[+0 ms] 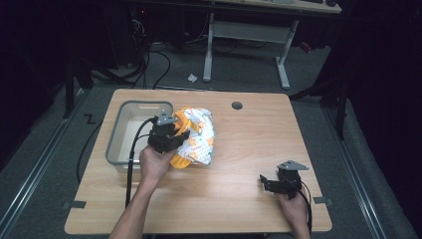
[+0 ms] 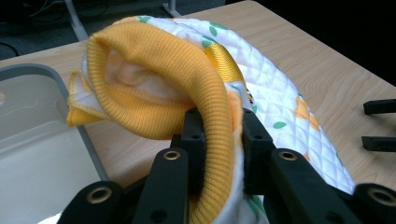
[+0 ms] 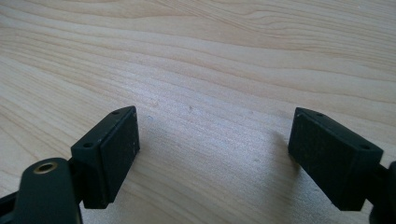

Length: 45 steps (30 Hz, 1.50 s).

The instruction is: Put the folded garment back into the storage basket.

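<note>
The person's left forearm reaches in from the bottom edge of the high view, its hand wrapped around the left gripper (image 1: 171, 133), whose jaws pinch the yellow ribbed hem of a quilted garment (image 1: 199, 137) beside the grey bin (image 1: 115, 130) at the table's (image 1: 249, 149) left. The right gripper (image 1: 268, 181) rests low near the front right corner, its jaws spread wide with only bare wood between them. Part of the garment lies hidden under the left gripper.
</note>
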### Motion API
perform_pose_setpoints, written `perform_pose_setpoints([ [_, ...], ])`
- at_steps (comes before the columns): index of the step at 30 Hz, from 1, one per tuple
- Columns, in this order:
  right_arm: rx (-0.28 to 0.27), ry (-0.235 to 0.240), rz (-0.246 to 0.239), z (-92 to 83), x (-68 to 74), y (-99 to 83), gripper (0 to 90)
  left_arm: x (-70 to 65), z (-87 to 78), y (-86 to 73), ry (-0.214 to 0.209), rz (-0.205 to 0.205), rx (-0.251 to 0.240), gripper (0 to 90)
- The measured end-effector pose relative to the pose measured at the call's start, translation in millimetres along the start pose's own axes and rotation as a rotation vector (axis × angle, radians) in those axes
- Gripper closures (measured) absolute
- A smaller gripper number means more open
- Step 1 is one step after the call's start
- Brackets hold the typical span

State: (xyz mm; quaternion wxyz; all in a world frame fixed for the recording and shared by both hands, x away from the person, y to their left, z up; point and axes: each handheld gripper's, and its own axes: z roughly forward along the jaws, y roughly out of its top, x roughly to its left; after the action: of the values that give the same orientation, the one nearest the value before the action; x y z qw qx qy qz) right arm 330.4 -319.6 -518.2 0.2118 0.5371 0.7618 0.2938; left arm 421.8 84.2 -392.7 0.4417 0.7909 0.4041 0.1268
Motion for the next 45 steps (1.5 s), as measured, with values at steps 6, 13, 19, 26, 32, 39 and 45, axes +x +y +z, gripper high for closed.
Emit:
perform_pose_setpoints([
  [6, 0.0, 0.0, 0.0, 0.0, 0.0, 0.0, 16.5, 3.4, -5.1, 1.6, 0.007, 0.002, -0.008, 75.6],
  [13, 0.0, 0.0, 0.0, 0.0, 0.0, 0.0, 16.4, 13.4, -10.3, 0.8, 0.013, -0.015, -0.016, 75.5],
  [19, 0.0, 0.0, 0.0, 0.0, 0.0, 0.0, 16.5, 18.4, -17.6, 0.2, 0.026, -0.02, -0.028, 75.5],
  [26, 0.0, 0.0, 0.0, 0.0, 0.0, 0.0, 16.4, 29.3, -28.8, -3.0, 0.049, -0.035, -0.036, 75.5],
  [32, 0.0, 0.0, 0.0, 0.0, 0.0, 0.0, 16.5, 35.4, -34.3, -5.6, 0.063, -0.043, -0.041, 75.5],
  [39, 0.0, 0.0, 0.0, 0.0, 0.0, 0.0, 16.4, 43.7, -39.8, -6.5, 0.082, -0.05, -0.044, 75.5],
  [45, 0.0, 0.0, 0.0, 0.0, 0.0, 0.0, 16.4, 52.3, -45.5, -9.1, 0.1, -0.062, -0.044, 75.4],
])
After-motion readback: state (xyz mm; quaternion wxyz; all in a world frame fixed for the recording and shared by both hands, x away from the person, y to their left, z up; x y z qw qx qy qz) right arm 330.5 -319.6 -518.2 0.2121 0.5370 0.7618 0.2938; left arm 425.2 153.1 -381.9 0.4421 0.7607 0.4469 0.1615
